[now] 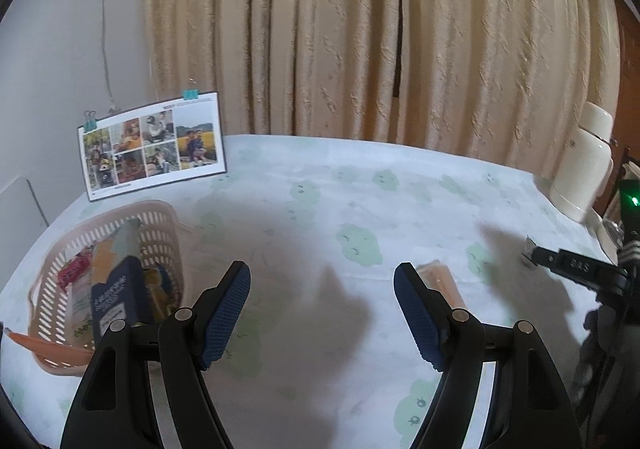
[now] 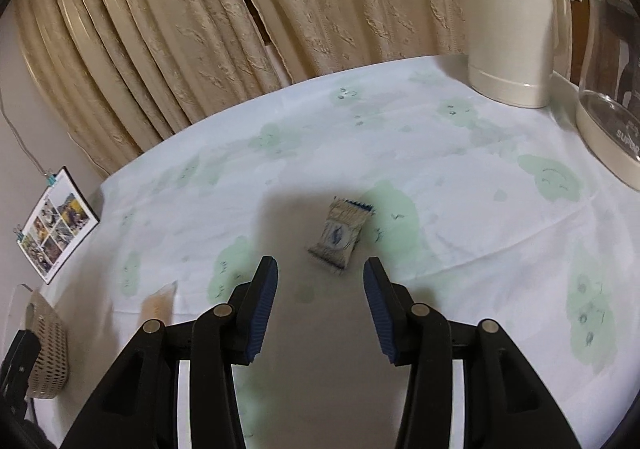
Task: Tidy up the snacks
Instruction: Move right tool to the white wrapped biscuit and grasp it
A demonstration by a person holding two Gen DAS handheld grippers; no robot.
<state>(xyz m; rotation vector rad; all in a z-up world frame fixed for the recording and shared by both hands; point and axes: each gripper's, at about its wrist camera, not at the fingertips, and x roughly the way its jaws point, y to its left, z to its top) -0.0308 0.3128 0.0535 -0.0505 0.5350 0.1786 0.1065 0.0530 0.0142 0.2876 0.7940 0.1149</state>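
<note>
The right gripper (image 2: 320, 269) is held over the table with its jaws spread apart and nothing between them. Just beyond the fingertips, slightly right of the midline, a small wrapped snack (image 2: 340, 235) with blue serrated ends is seen lying flat on the tablecloth (image 2: 460, 185), inside the gripper's shadow and not touched by either finger. To the left, near the left finger, an orange sachet (image 2: 159, 303) lies on the cloth. Farther back on the right, a cream thermos jug (image 2: 508, 21) and a glass pitcher (image 2: 608, 89) are stood near the table edge.

The left gripper (image 1: 322, 289) is likewise held open and empty above the cloth. The same orange sachet (image 1: 442, 285) is partly hidden behind its right finger. Only this view shows what the pink basket (image 1: 160, 225) holds: a dark blue carton (image 1: 116, 297) standing upright, a red wrapper (image 1: 74, 271) and other packets. In the right wrist view the basket is only a sliver at the left edge. The wrapped snack is shown clearly by the right wrist camera alone; in the left view only its tip can be made out past the other gripper. A photo card (image 1: 152, 145), clipped at the top, leans at the far left before the beige curtain (image 1: 380, 33).
</note>
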